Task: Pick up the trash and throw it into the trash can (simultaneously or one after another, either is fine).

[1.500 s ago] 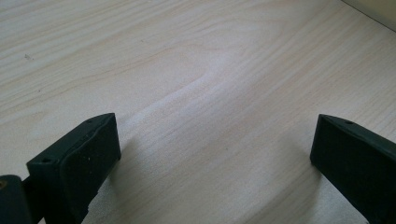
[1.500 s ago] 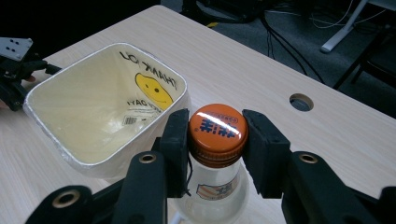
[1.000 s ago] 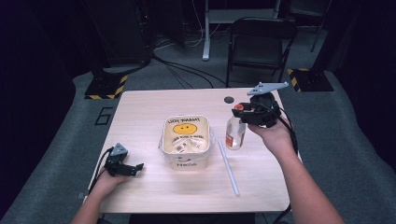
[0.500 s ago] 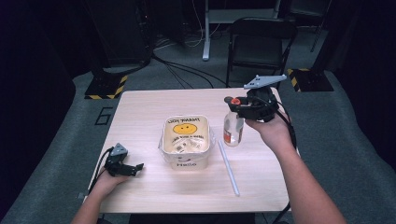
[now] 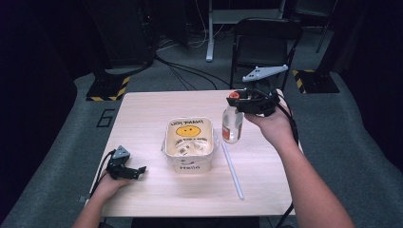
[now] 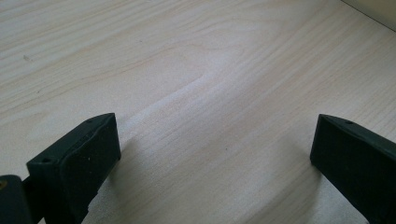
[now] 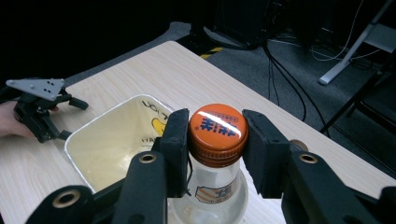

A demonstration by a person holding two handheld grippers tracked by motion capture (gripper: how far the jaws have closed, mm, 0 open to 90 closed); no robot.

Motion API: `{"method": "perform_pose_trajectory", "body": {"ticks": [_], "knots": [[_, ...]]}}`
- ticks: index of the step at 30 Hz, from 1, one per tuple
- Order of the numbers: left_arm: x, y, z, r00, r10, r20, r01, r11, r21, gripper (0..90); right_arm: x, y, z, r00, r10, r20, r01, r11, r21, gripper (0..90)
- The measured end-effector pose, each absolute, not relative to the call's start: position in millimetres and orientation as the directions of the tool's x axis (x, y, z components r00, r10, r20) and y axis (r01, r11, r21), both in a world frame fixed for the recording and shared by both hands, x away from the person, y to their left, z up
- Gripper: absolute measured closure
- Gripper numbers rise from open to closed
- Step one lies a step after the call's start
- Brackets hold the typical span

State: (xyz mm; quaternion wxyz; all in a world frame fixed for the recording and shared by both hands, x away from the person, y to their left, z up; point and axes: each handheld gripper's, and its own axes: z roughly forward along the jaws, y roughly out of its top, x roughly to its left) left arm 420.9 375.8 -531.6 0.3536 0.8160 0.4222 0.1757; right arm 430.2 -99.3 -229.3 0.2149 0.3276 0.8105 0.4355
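On the surface [image 5: 142,123], one tub [image 5: 188,142] with small bits inside; right claw [image 7: 215,140] grips one bottle's [image 5: 232,124] orange cap [image 7: 217,126], left claw [image 5: 138,170] wide.

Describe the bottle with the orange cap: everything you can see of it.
The bottle is small and clear, plastic or glass by its look, with an orange cap printed in white and a label with orange on its body. It stands upright just right of the tub; whether its base rests on the table is unclear. The right tool has its jaws clamped on the cap's sides.
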Motion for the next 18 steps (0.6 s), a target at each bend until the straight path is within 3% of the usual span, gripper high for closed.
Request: {"method": "perform_pose_trajectory", "body": {"ticks": [18], "knots": [[421, 376, -531, 0.582, 0.813, -0.013, 0.566, -0.394, 0.724, 1.5, 435, -81, -201, -0.713, 0.697, -0.074, 0.298, 0.397, 0.868, 62.2]]}}
